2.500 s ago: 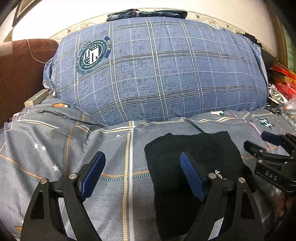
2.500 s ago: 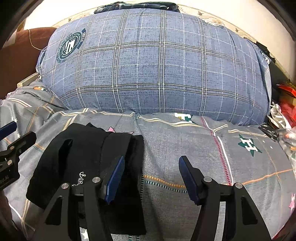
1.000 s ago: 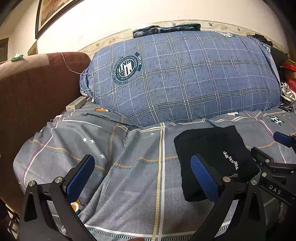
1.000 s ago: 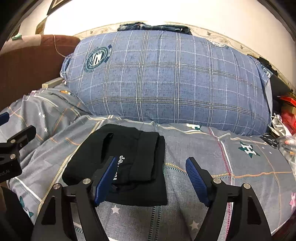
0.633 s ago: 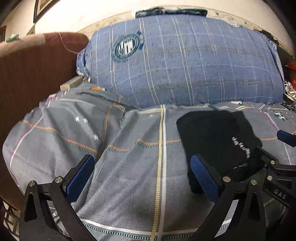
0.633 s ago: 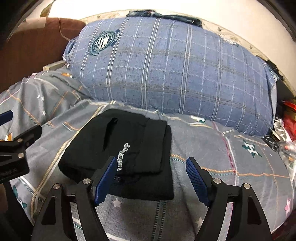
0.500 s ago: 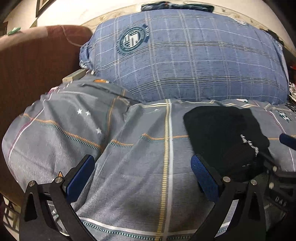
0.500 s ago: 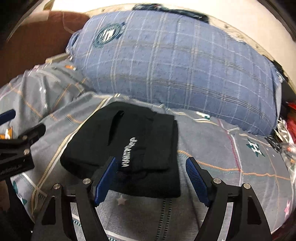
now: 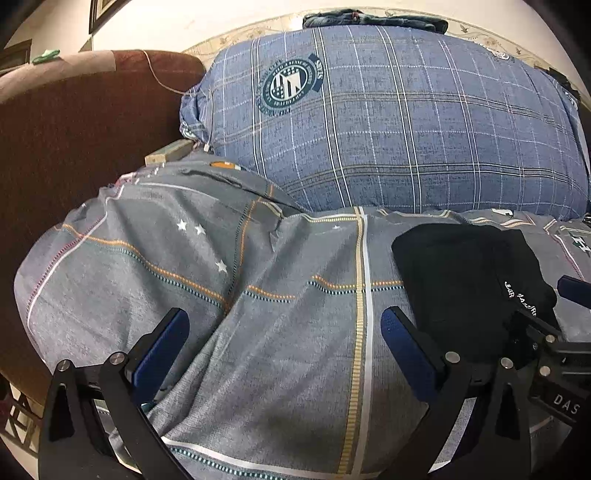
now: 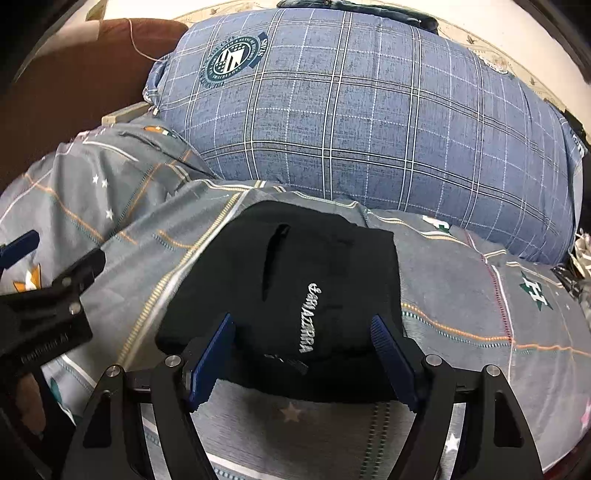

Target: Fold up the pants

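Note:
The black pants (image 10: 295, 295) lie folded into a compact rectangle on the grey patterned bedspread (image 10: 461, 369), white lettering facing up. They also show at the right in the left wrist view (image 9: 465, 280). My right gripper (image 10: 301, 347) is open, its blue-padded fingers straddling the near edge of the bundle without closing on it. My left gripper (image 9: 284, 343) is open and empty over bare bedspread (image 9: 258, 332), to the left of the pants. Each gripper shows at the edge of the other's view.
A big blue plaid pillow (image 9: 388, 122) stands behind the pants, with dark folded clothes (image 9: 373, 18) on top. A brown sofa arm (image 9: 74, 129) rises at the left. Clutter lies at the far right edge (image 10: 580, 251).
Both grippers have drawn back and shifted left. The right gripper now frames the pants centrally; the pants themselves have not moved. Both jaws stay open.

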A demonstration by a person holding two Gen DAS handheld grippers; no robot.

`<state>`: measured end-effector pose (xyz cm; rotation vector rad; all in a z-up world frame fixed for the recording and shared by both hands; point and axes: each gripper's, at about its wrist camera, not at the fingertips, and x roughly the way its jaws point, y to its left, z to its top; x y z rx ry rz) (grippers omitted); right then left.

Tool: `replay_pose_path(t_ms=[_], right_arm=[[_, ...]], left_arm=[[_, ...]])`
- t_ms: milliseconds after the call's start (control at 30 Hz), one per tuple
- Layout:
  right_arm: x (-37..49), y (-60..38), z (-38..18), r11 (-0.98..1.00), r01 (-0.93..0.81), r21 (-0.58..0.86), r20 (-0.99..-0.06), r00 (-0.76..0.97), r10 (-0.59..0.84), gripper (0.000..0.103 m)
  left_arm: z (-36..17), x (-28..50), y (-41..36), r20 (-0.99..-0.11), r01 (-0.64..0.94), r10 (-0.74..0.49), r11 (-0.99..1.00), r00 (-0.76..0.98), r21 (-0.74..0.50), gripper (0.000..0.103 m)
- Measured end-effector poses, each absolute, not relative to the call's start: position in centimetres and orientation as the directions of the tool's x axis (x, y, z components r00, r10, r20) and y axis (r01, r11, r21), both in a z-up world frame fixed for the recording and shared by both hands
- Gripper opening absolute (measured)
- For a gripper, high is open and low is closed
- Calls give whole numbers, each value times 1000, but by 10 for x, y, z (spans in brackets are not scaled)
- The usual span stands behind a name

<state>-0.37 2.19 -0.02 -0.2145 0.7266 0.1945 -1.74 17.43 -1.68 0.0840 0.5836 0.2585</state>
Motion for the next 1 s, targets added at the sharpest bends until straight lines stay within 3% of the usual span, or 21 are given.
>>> replay_pose_path(t_ms=[1000], right_arm=[[-2,6,4,972,-179,-154,-638,769,41,78]], left_arm=[[-28,-18,155,-561,-124,195,979,805,162,103]])
